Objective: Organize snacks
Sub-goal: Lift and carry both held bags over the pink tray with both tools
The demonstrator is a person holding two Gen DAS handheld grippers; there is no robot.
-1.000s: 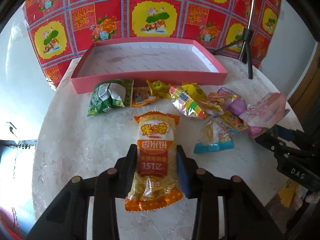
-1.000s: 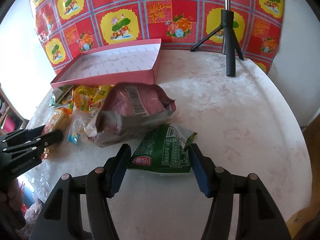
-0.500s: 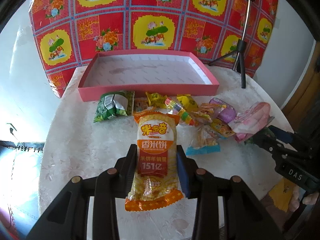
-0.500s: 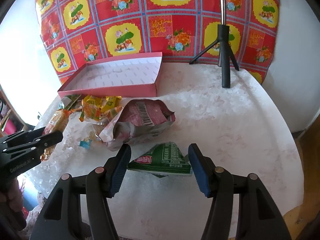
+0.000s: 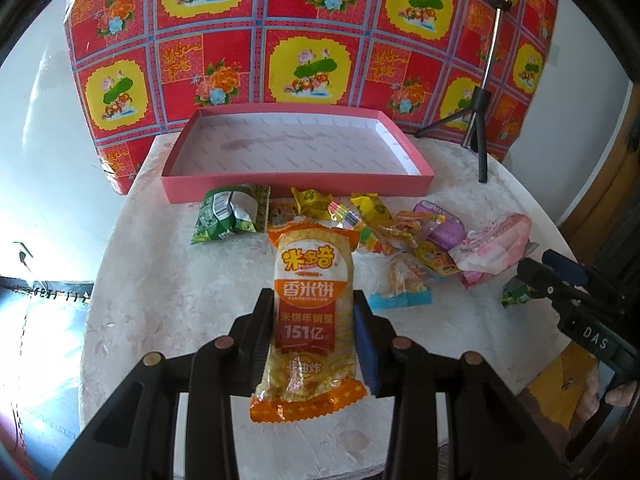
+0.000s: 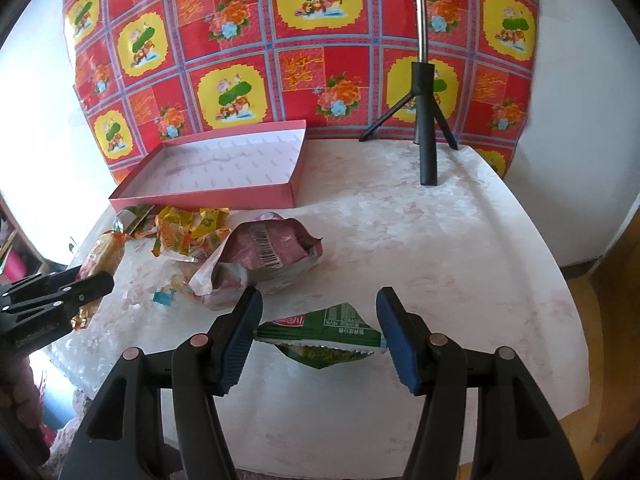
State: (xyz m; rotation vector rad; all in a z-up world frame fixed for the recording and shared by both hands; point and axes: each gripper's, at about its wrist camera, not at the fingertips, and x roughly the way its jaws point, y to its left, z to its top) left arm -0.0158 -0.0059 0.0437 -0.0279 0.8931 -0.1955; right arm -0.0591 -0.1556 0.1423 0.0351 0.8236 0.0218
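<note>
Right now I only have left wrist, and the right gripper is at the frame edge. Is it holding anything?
Observer: Yes. In the right wrist view, the right gripper is shut on a green packet, with both pads touching its ends.
Operator: Packet intact?
Observer: It's buckled between the pads. I can't tell if it's torn.
Operator: What's nearest ahead of it?
Observer: The pink bag, barcode side up, with its open mouth facing right.

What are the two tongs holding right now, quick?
Left tongs: closed on the orange rice cracker packet, lifted off the table.
Right tongs: closed on the green snack packet, pinching its two ends.
</note>
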